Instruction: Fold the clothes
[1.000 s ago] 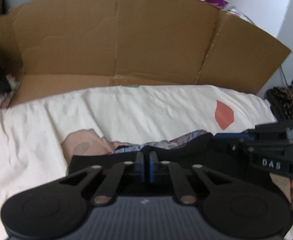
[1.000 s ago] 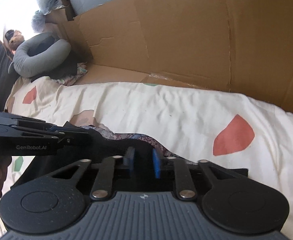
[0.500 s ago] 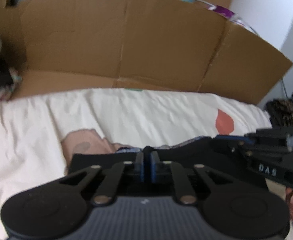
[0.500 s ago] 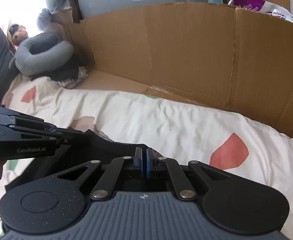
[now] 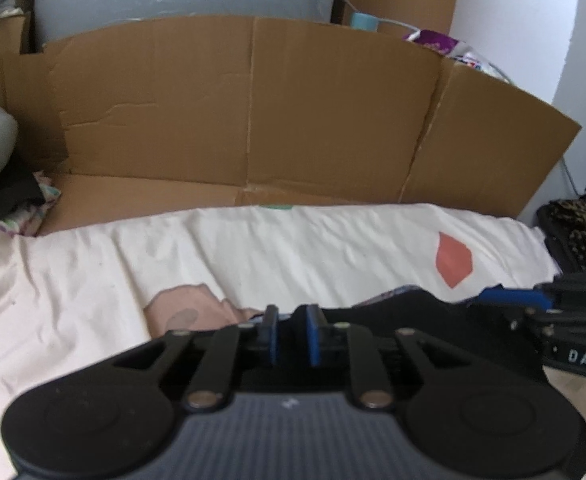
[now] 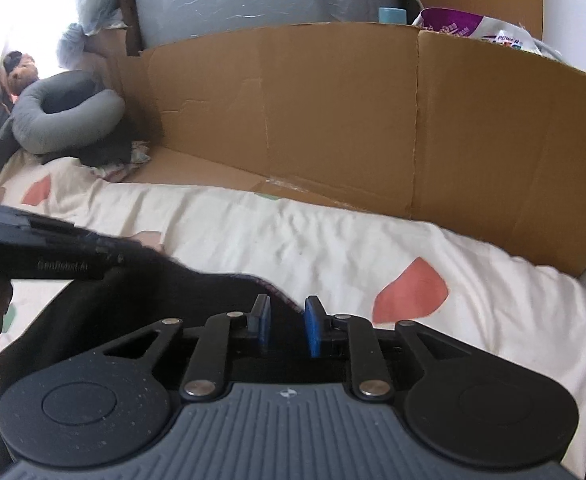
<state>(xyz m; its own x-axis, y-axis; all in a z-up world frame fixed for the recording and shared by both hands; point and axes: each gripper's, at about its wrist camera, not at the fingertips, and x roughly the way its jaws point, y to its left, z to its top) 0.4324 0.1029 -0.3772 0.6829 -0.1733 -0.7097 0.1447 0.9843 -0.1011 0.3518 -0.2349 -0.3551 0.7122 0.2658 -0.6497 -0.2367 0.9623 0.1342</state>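
Both tongs [image 5: 292,334] [image 6: 287,330] newly parted over black garment [image 6: 141,304]

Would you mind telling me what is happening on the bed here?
A person with a handheld gripper in each hand is folding a black garment on a cream bedsheet with coral patches. The left gripper and right gripper have just been opening; both now stand slightly apart over the garment's far edge, apparently letting it go. A brown cardboard sheet stands behind.

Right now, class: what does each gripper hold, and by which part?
Nothing. The left gripper and right gripper have just been opening; their pads stand apart over the black garment, its edge between them but not pinched.
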